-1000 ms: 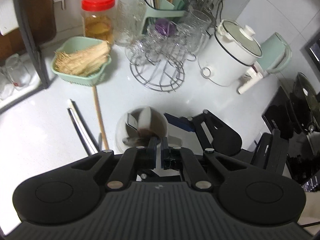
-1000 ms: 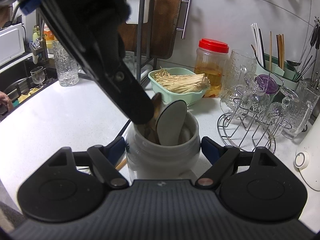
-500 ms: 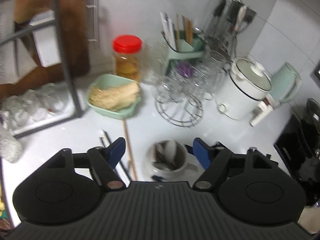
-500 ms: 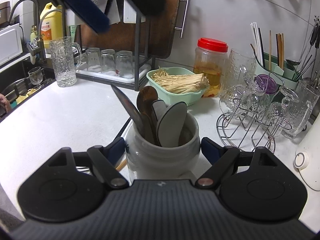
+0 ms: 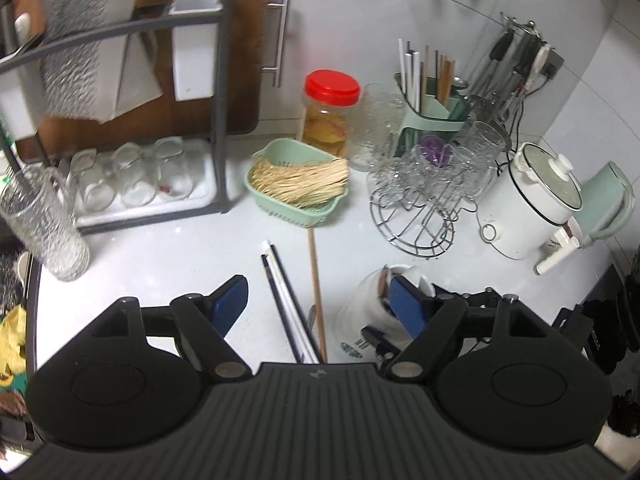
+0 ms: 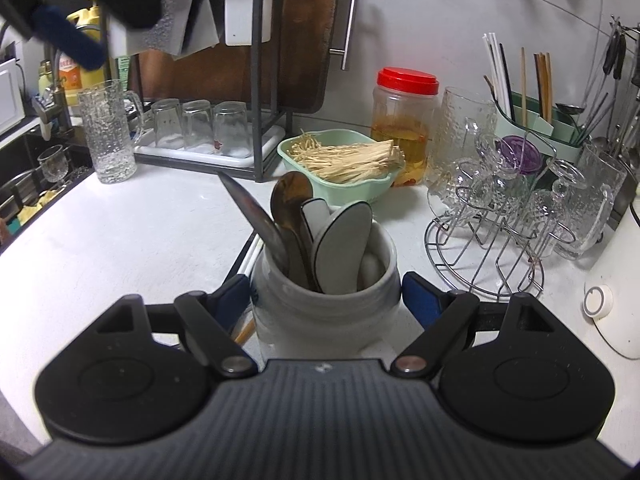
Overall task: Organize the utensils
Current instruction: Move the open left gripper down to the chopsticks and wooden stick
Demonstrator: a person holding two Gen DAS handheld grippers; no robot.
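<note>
A white ceramic crock (image 6: 324, 300) stands on the counter between the fingers of my right gripper (image 6: 320, 296), whose jaws are closing with the pads against its sides. In the crock stand a metal knife (image 6: 252, 216), a metal spoon (image 6: 292, 196) and white ceramic spoons (image 6: 344, 248). My left gripper (image 5: 316, 296) hangs open and empty above the counter, left of the crock (image 5: 360, 300). Below it lie dark and white chopsticks (image 5: 284, 300) and a wooden chopstick (image 5: 316, 280). In the right wrist view the left gripper (image 6: 60, 20) is a blur at the top left.
A green utensil holder (image 5: 432, 112) with chopsticks stands at the back wall. Nearby are a green basket of mushrooms (image 5: 296, 184), a red-lidded jar (image 5: 328, 112), a wire glass rack (image 5: 416, 220), a white cooker (image 5: 532, 208), a dish rack (image 5: 140, 176) and a glass pitcher (image 5: 40, 224).
My left gripper, shut over the crock a second ago, has opened, leaving the utensil in the crock, and has risen and drawn back to the left. The right gripper stays on the crock.
</note>
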